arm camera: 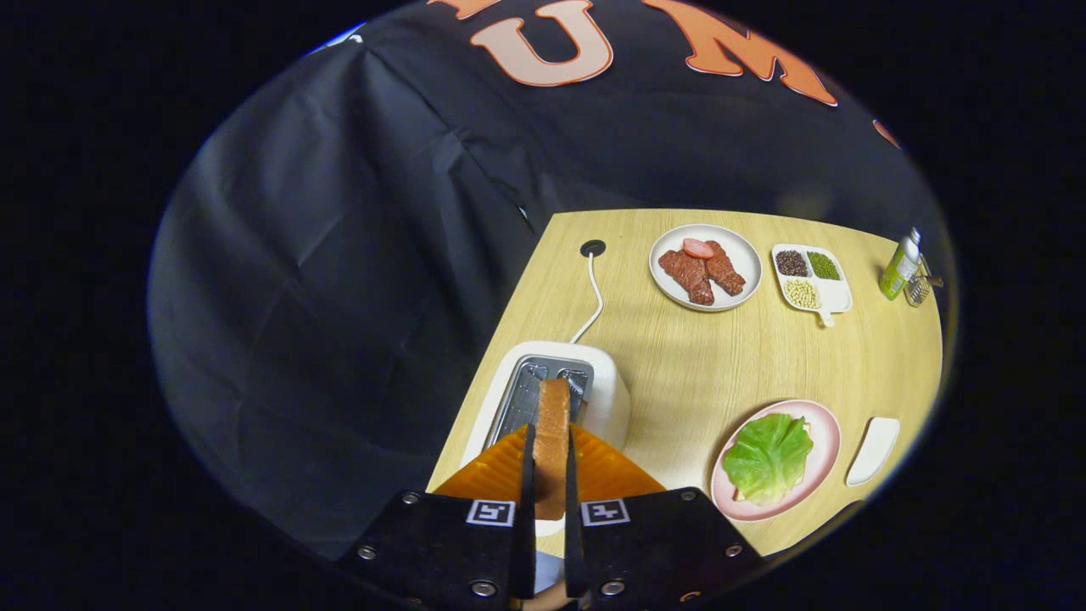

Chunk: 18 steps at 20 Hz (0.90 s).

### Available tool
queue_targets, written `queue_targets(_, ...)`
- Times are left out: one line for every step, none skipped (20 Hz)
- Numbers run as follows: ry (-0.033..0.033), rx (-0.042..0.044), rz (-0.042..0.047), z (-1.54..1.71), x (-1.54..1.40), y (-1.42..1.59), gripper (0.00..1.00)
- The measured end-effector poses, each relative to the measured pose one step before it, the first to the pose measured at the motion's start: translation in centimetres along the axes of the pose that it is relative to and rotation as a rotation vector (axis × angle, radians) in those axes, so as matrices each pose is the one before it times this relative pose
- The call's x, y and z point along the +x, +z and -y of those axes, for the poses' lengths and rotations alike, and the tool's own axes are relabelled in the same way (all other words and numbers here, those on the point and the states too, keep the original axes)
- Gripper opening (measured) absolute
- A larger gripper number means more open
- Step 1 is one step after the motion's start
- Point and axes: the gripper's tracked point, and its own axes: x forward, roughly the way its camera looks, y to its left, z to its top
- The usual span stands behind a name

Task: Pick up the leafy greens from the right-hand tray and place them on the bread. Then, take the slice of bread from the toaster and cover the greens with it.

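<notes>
Fingers (550, 462) nearly closed, both pressing flat against the sides of one slice of bread (552, 424), which stands on edge between them. Slice is held over one white toaster (609, 382); its far end sits above the slot (543, 386), lower edge hidden between the fingers. Whether the slice is clear of the slot cannot be told.

One white cord (591, 301) runs from the toaster's far side to a round hole (593, 248) in the wooden table (704, 356).

Right of the fingers, near: one pink plate (821, 462) carrying the leafy greens (768, 458), one leaf spread flat. A pale edge shows under the leaf's near side; not clear enough to name. Just right of the pink plate: one small white dish (874, 450), nothing on it.

Beyond the fingers and to the right, well apart from the toaster: one white round plate (742, 255) with two dark red strips of meat (702, 273) side by side and one pinkish round slice (698, 248) at their far end. Right of it: one white divided tray (836, 297) with three compartments, each holding small beans or grains, one dark, one green, one pale.

Farthest right: one green bottle (898, 270) with a small glass jar (916, 290) touching or just beside it.
</notes>
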Motion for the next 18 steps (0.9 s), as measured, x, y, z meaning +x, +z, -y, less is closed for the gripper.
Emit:
queue_targets(0.02247, 0.00420, 0.01753, -0.002, -0.890, 0.028, 0.14)
queue_targets(0.01863, 0.00531, 0.01645, -0.042, -0.887, 0.237, 0.14)
queue_targets(0.01239, -0.00085, 0.01516, 0.028, -0.926, 0.180, 0.14)
queue_targets(0.01219, 0.00062, 0.01968, 0.184, -0.793, 0.333, 0.14)
queue_targets(0.00996, 0.00349, 0.01579, 0.220, -0.923, 0.134, 0.14)
queue_targets(0.00913, 0.00904, 0.01517, 0.393, -0.724, 0.145, 0.14)
queue_targets(0.00509, 0.00436, 0.00788, 0.598, -0.687, -0.057, 0.14)
queue_targets(0.00422, 0.00411, 0.00321, 0.726, -0.668, -0.148, 0.14)
queue_targets(-0.00128, 0.00499, 0.00149, 0.948, -0.416, -0.300, 0.14)
queue_targets(-0.00464, 0.00768, 0.00255, 0.997, -0.413, -0.265, 0.14)
queue_targets(-0.00143, 0.00458, -0.00387, 1.014, -0.259, -0.381, 0.14)
queue_targets(0.00052, 0.01292, 0.00043, 1.038, -0.211, -0.277, 0.14)
queue_targets(0.00045, 0.01330, 0.00238, 0.919, -0.186, -0.114, 0.14)
queue_targets(0.00383, 0.01031, -0.00086, 0.930, -0.132, -0.214, 0.14)
queue_targets(-0.00165, 0.00318, -0.00283, 1.032, -0.113, -0.275, 0.14)
queue_targets(-0.00124, 0.00181, -0.00241, 0.942, 0.007, -0.262, 0.14)
queue_targets(0.00076, 0.00277, -0.00735, 0.841, 0.127, -0.512, 0.14)
queue_targets(0.00158, 0.00663, -0.00367, 0.743, 0.227, -0.395, 0.14)
